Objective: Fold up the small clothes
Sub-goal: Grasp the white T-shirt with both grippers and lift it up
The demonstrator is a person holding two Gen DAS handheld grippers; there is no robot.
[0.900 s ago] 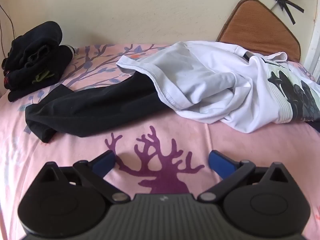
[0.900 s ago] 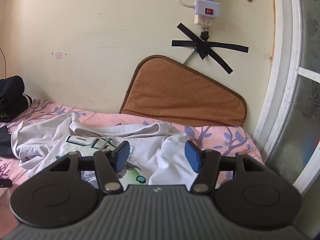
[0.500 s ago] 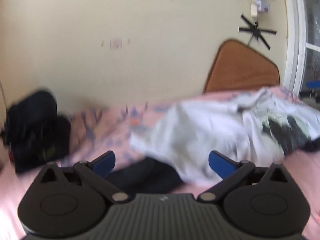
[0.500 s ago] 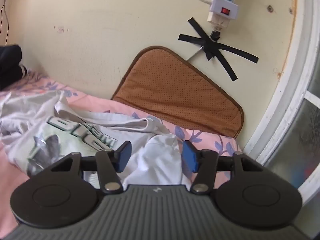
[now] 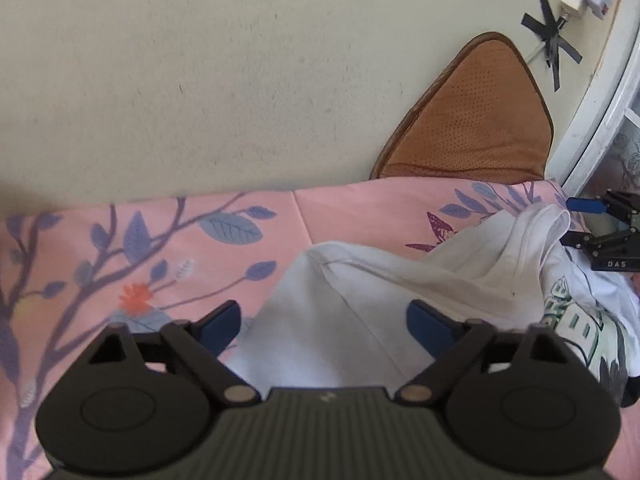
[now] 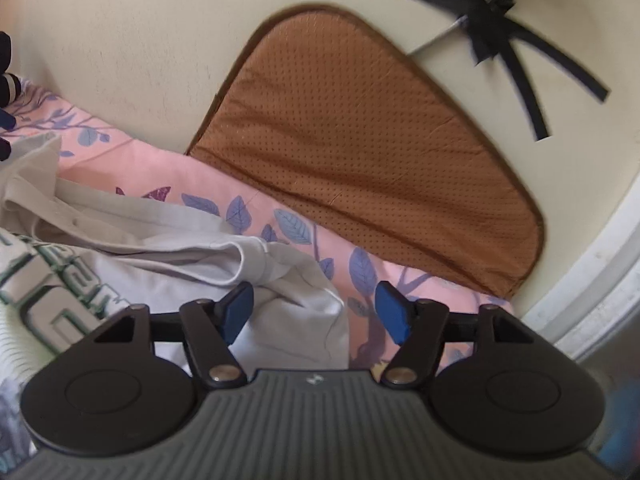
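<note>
The white T-shirt (image 5: 360, 320) lies crumpled on the pink bed (image 5: 140, 248), soft, light and easy to bunch, so I would pinch its hem corners with the left tool (image 5: 322, 322) and right tool (image 6: 316, 312), both released and empty.

"DAS" on the right tongs (image 5: 600, 236), partial block letters on white T-shirt (image 5: 576, 320)

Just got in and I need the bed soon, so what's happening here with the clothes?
A person is working with two handheld grippers over a crumpled white printed T-shirt on the pink floral bedsheet. The left gripper and the right gripper are both open, each poised over an edge of the shirt, neither clamping it. No fold is made yet. A brown cushion leans against the wall.
</note>
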